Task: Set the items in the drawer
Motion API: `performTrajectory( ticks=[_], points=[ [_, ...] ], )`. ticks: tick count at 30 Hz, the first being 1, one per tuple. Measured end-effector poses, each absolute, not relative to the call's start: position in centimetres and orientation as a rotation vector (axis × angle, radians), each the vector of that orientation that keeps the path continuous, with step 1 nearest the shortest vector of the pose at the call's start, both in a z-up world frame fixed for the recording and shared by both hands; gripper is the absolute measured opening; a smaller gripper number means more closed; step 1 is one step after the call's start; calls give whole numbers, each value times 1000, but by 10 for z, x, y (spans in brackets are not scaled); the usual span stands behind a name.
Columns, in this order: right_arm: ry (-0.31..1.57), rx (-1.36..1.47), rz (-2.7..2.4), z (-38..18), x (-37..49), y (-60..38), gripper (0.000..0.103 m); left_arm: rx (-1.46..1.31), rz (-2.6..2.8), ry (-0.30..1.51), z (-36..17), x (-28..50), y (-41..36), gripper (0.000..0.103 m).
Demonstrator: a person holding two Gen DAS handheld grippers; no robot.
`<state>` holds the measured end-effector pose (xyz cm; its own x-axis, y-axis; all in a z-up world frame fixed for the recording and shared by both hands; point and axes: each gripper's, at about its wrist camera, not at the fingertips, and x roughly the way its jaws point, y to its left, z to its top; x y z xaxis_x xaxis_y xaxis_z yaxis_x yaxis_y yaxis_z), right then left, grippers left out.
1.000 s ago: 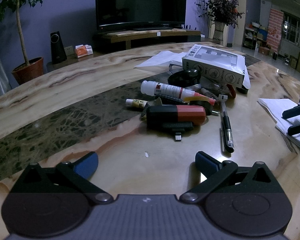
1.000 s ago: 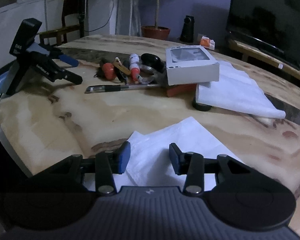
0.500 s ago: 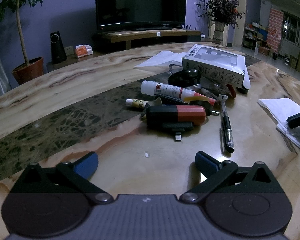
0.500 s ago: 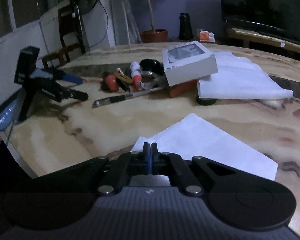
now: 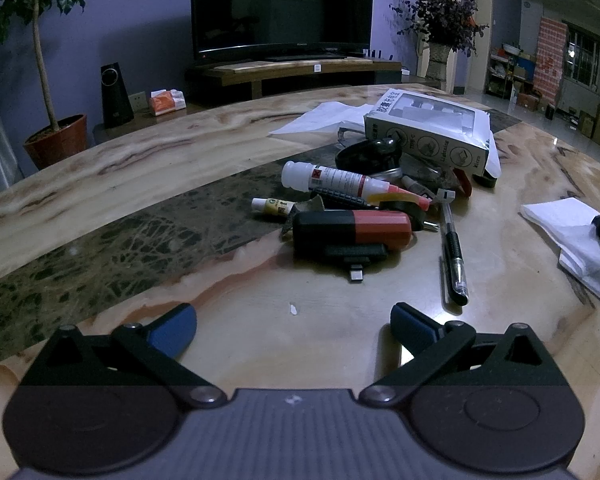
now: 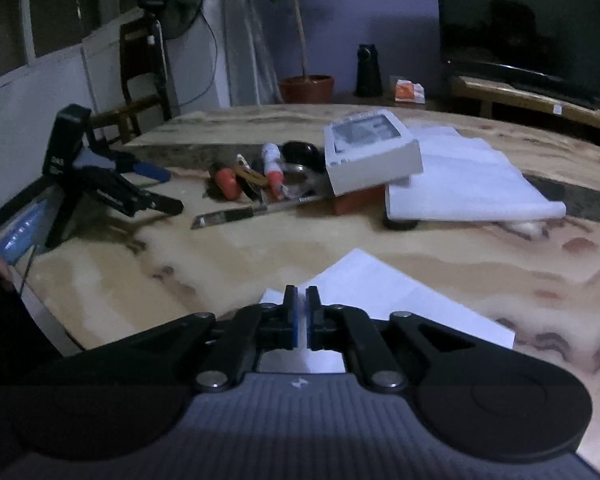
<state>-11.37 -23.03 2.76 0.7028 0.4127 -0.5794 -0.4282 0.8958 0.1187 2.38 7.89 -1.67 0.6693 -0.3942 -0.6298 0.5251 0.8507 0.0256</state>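
Two pads of the right gripper (image 6: 302, 317) pinch the white paper (image 6: 384, 296)'s near edge

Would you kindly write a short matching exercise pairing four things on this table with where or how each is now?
Things:
1. left gripper
2. right gripper
3. pen
4. white box

States:
A. propped on the clutter pile
B. shut, over white paper
C. open, empty
D. flat on the table, right of the pile

Pairs: 1-C, 2-B, 3-D, 4-A
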Motion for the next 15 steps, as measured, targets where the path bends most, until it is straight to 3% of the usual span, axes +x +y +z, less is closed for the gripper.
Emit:
performTrajectory(
  ticks=[3, 5, 7, 15],
  points=[
    [628, -14, 477, 27, -117, -231, 8, 212, -522, 657, -17, 24, 79, 103],
    [628, 16, 483, 27, -117, -232, 30, 212, -522, 657, -17, 24, 79, 103],
    [624, 13, 481, 26, -117, -229, 40, 212, -522, 657, -17, 24, 79, 103],
    [656, -108, 456, 10, -114, -208, 43, 212, -522, 657, -17, 24, 79, 103]
  ],
)
